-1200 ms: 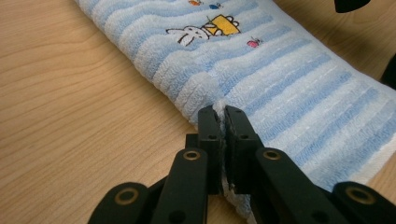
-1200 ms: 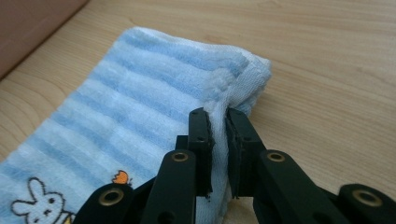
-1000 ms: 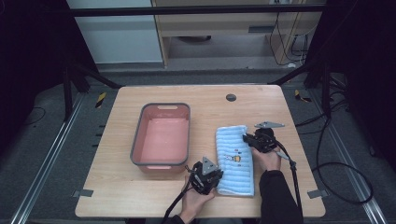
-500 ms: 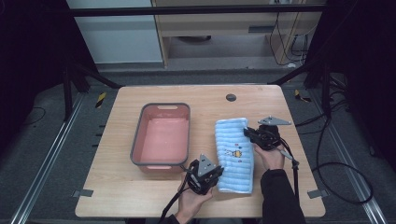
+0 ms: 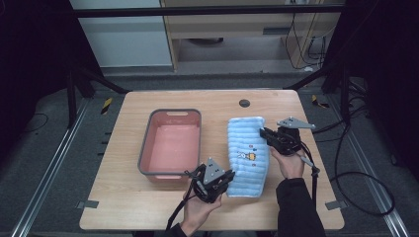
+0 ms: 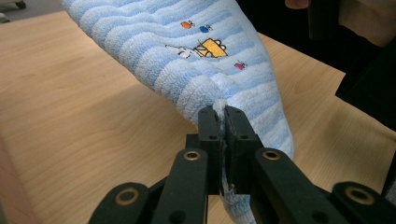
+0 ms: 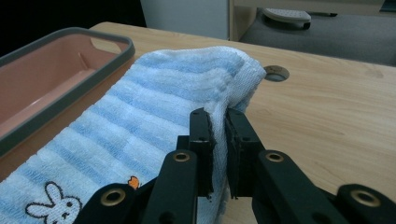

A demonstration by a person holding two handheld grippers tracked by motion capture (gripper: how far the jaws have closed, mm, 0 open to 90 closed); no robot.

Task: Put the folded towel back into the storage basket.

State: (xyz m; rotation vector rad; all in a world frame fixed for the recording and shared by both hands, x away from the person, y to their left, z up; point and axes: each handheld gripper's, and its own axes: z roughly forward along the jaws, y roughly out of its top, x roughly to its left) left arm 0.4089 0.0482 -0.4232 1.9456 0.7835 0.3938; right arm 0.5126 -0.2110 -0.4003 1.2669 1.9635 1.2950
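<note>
Wooden table (image 5: 148, 207) on grey floor (image 5: 44, 163)

The hand-held gripper (image 7: 218, 122) pinches the blue striped towel's (image 7: 154, 116) edge beside the pink tray (image 7: 70, 93).

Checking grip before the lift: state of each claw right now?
Left claw: closed on an edge of the blue towel.
Right claw: closed on another edge of the same towel.
</note>
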